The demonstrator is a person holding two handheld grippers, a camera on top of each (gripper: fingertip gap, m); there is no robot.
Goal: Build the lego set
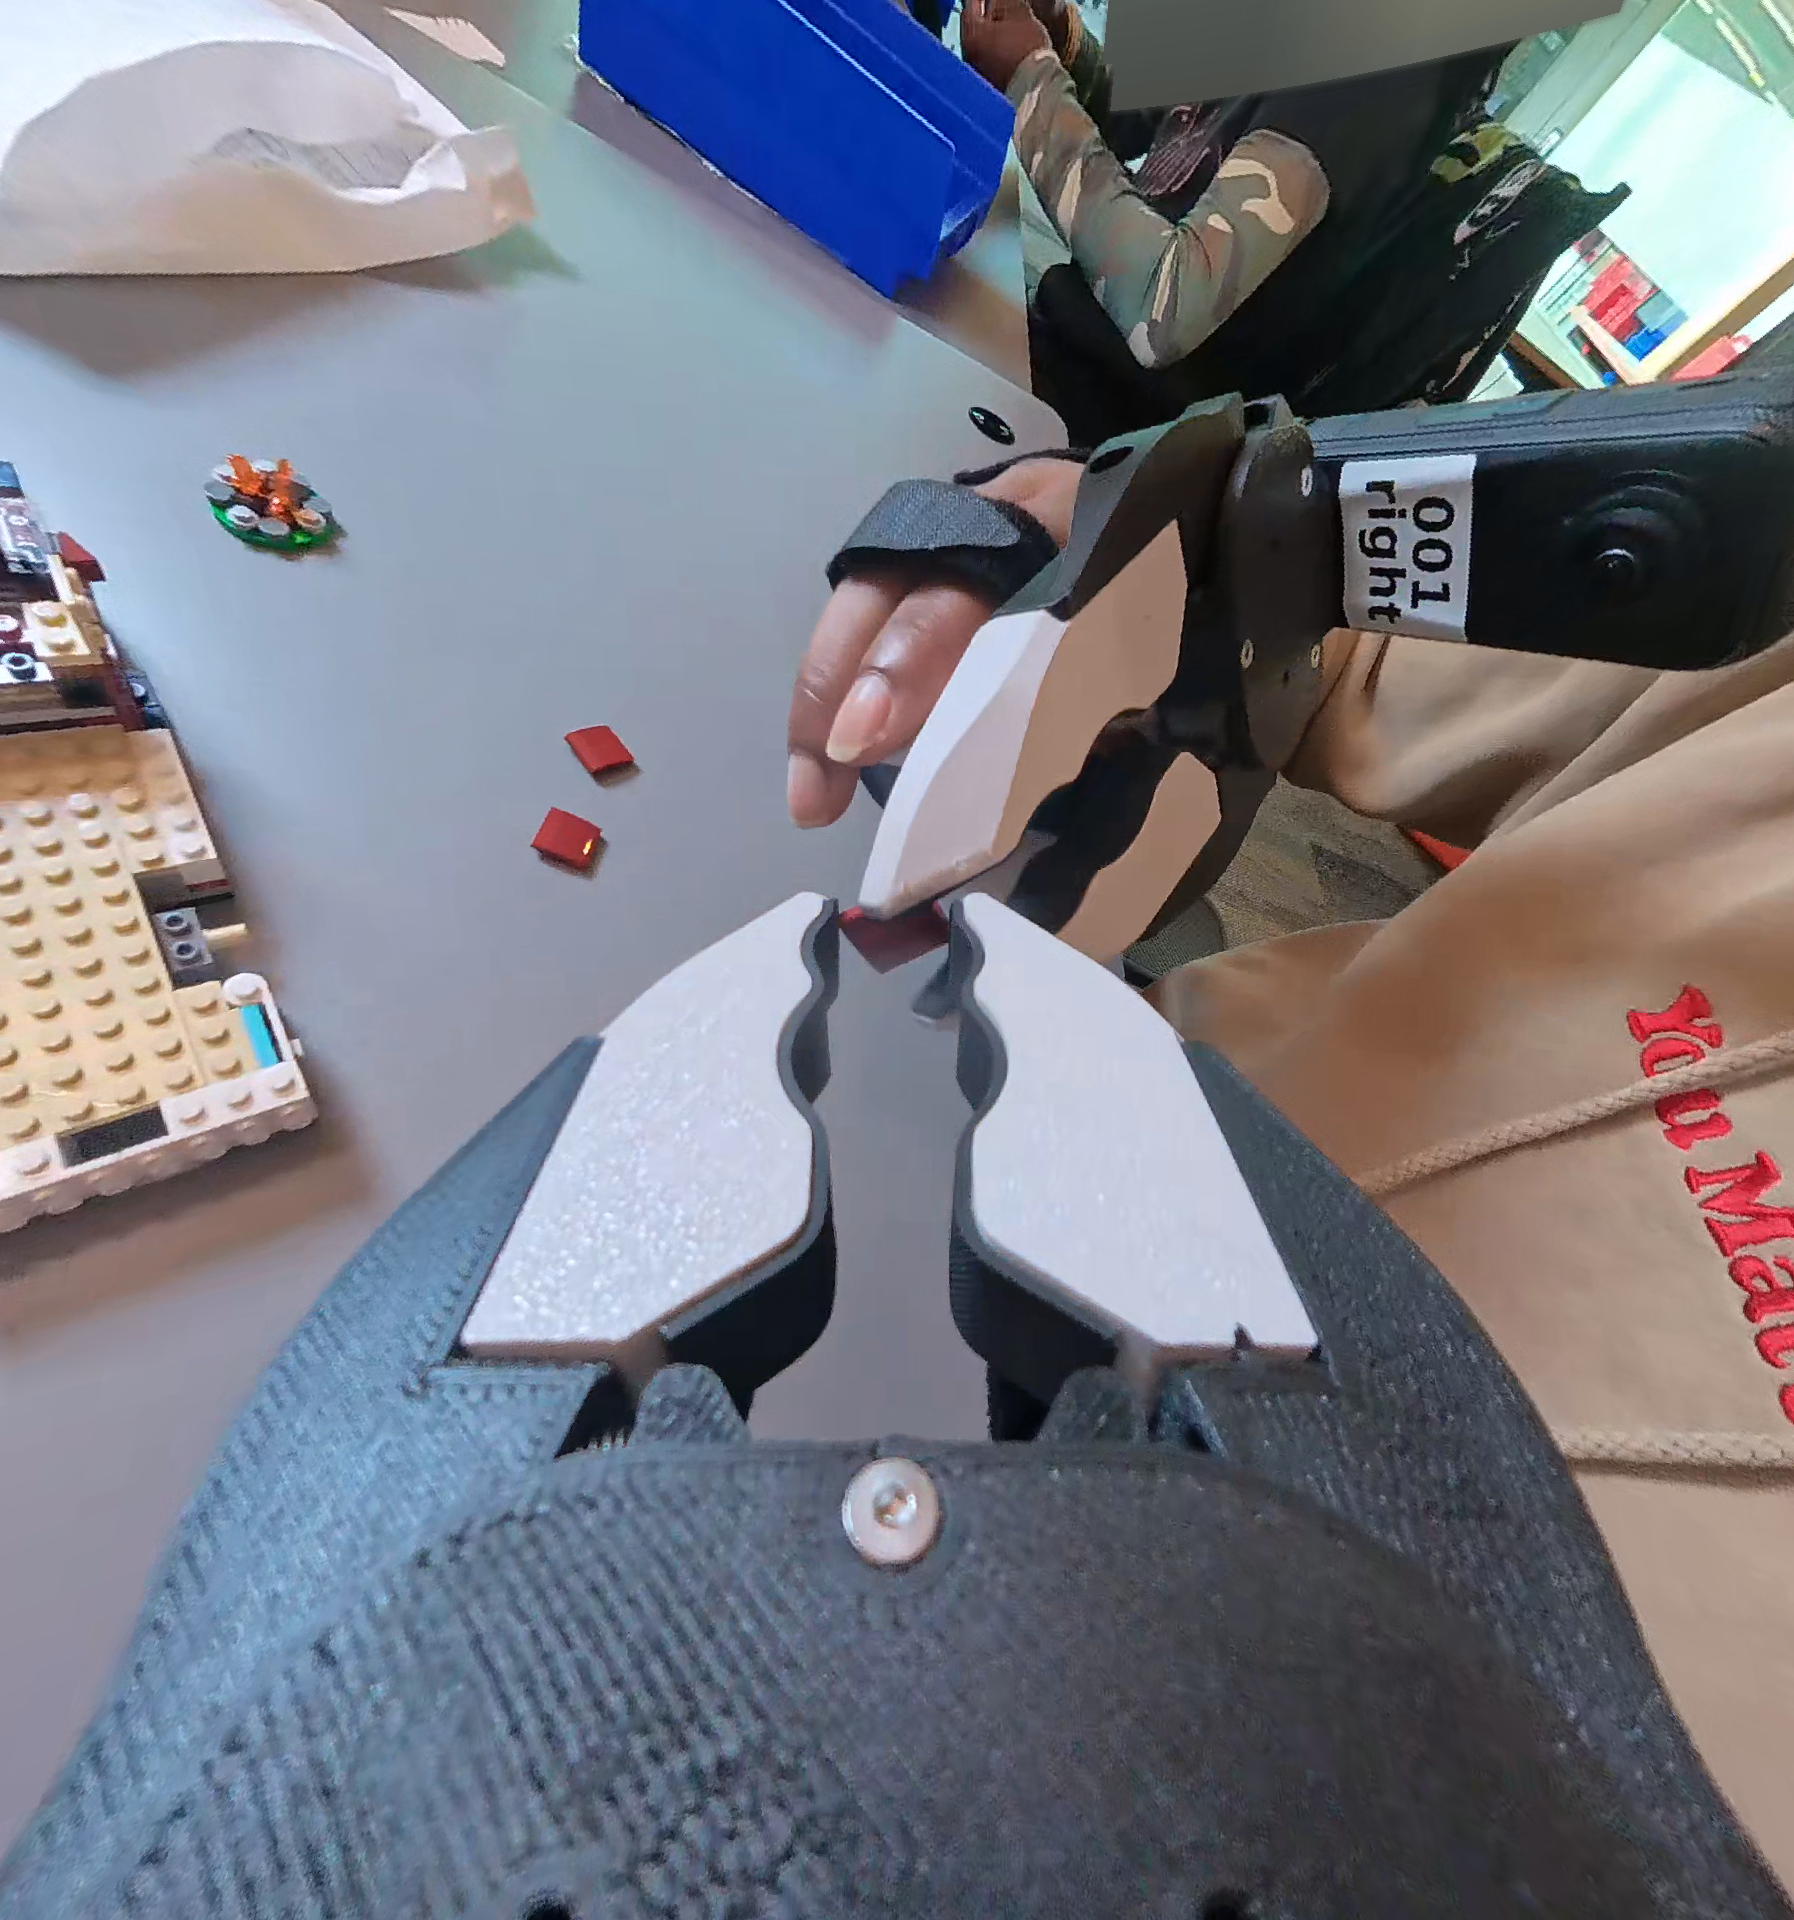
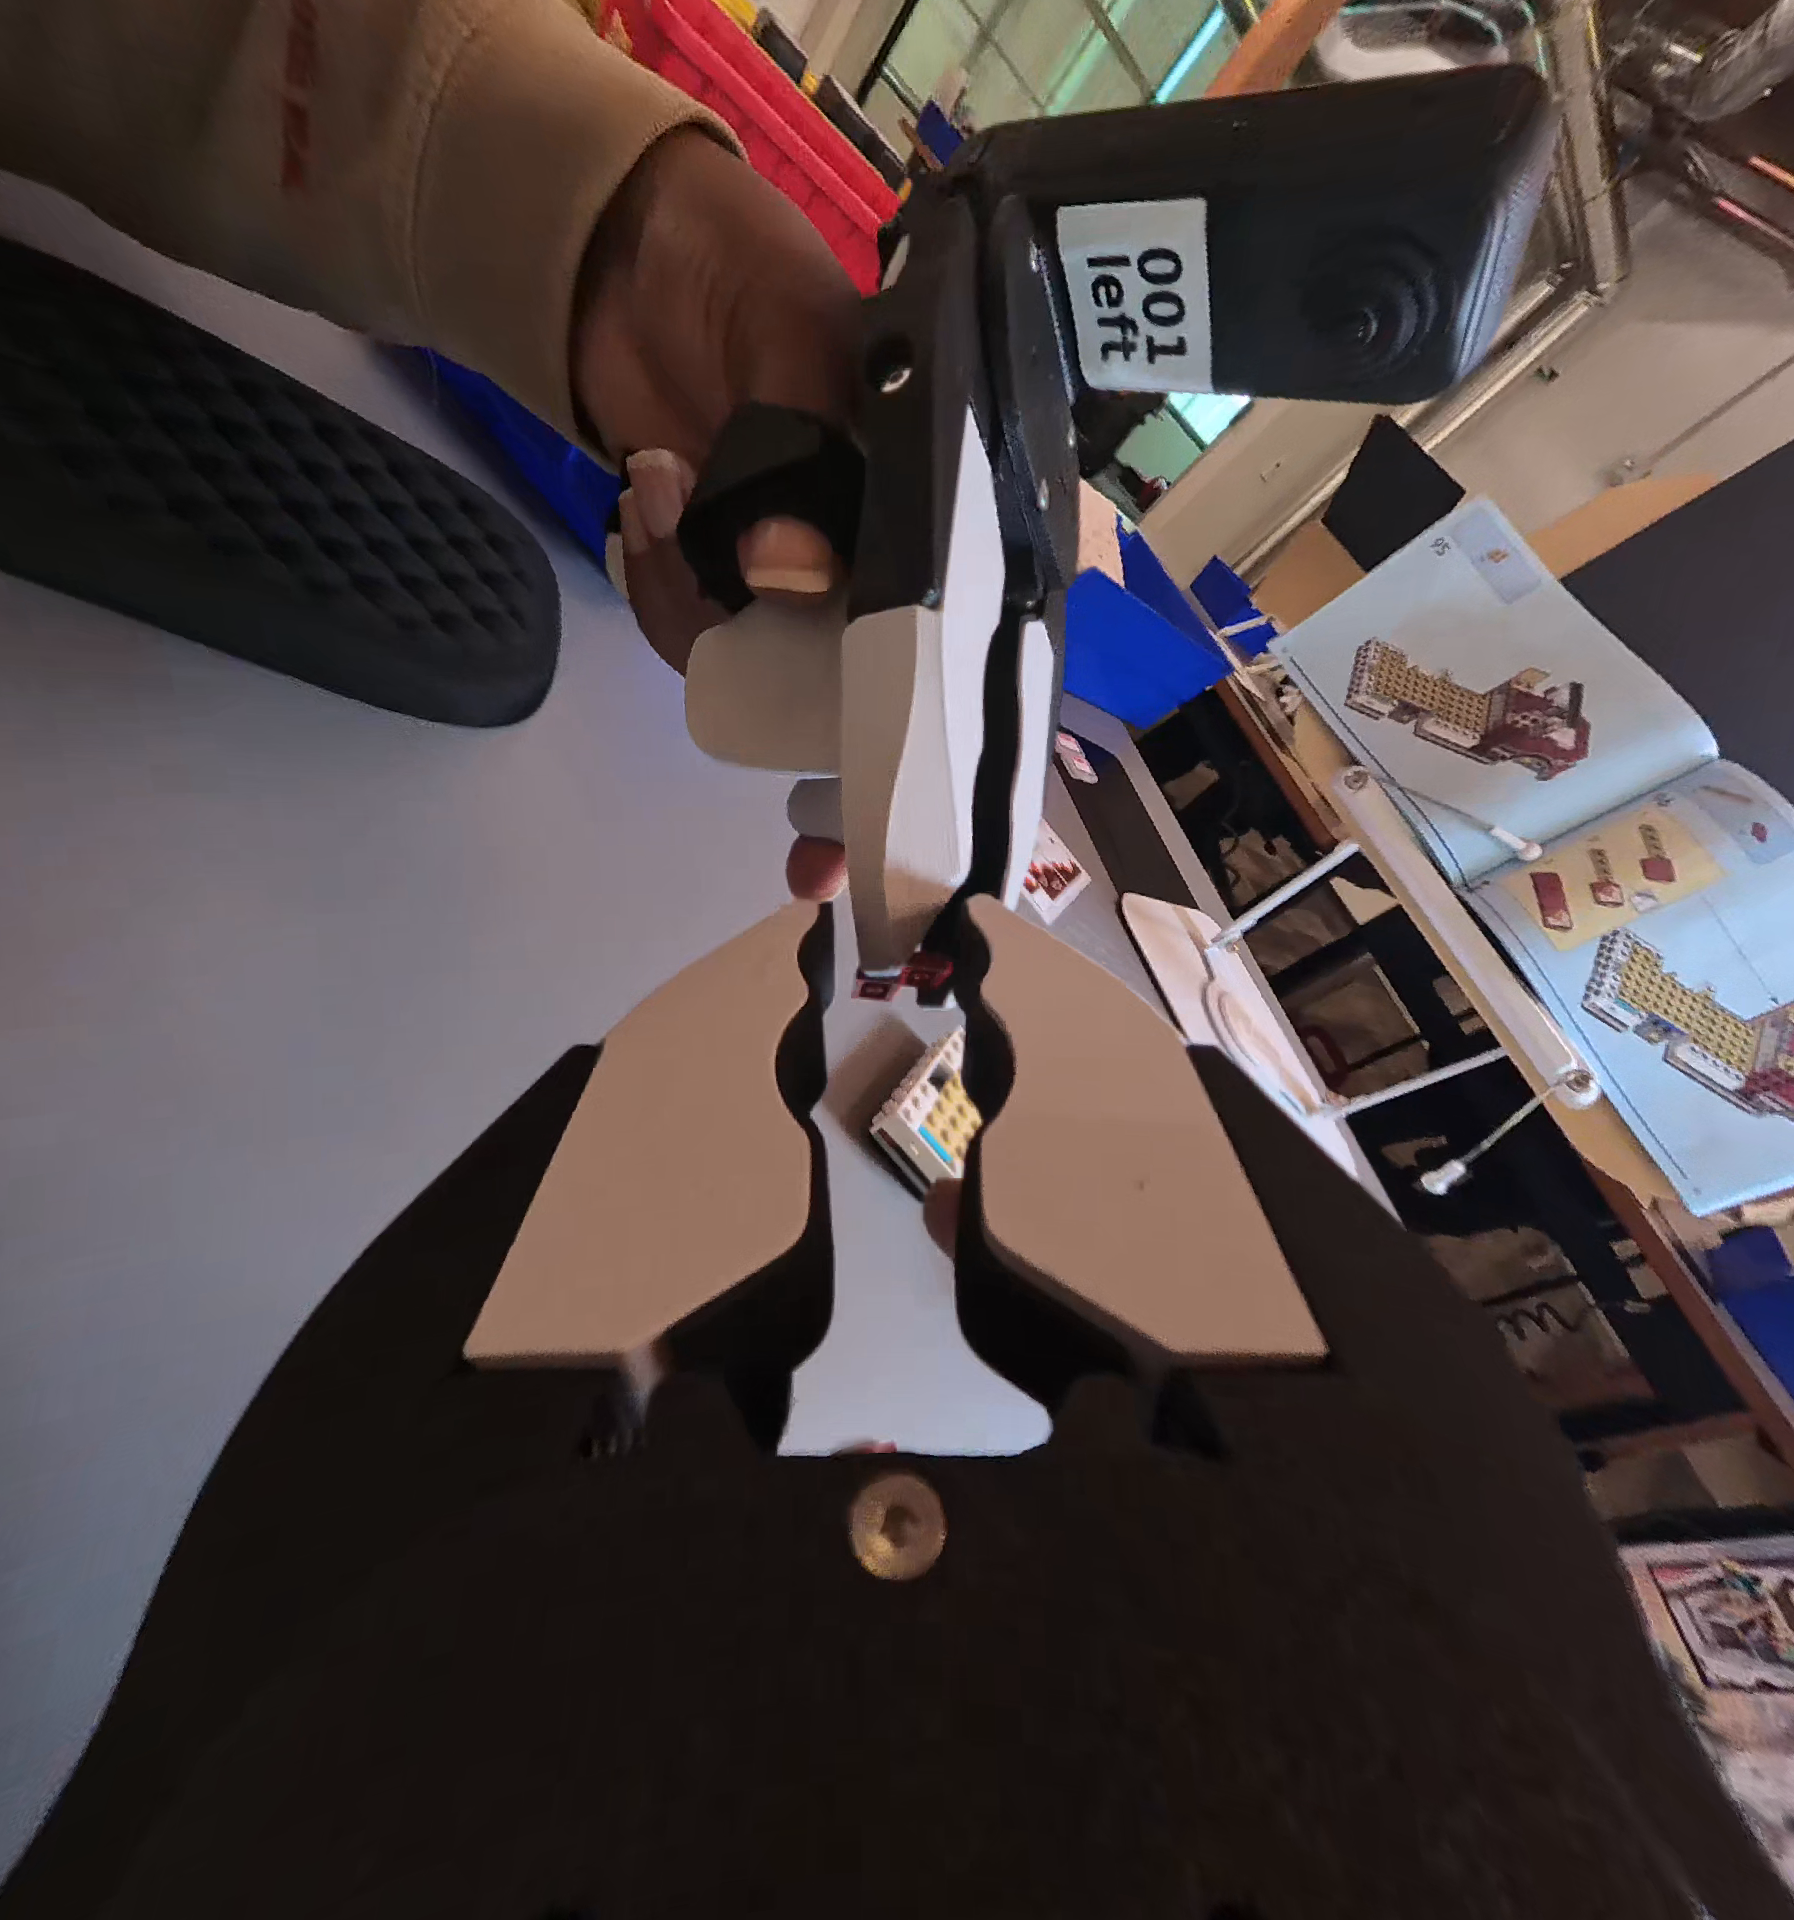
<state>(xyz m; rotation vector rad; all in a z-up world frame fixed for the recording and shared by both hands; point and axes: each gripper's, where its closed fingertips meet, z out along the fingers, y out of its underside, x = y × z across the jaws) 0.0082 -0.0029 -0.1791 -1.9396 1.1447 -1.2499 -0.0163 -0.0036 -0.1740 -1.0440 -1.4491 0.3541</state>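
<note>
I confirm the left claw [image 1: 891, 916] is closed on one small dark red plastic brick piece [image 1: 898, 940], held above the grey table [image 1: 519, 582] with its long axis across the jaws. The right claw [image 2: 898, 951] brackets that piece at right angles, with a gap on one side, so it is not gripping. Count: two loose red curved tiles [image 1: 599, 750], one tan studded brick assembly [image 1: 62, 935].

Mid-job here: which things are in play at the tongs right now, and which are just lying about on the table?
At the tongs:
- dark red piece, gripped between the tips of the left tongs
- right tongs, closing in around that piece; grip unclear

Lying about:
- two loose red pieces
- brick model
- round green piece
- blue bin
- white bag
- open booklet
</note>
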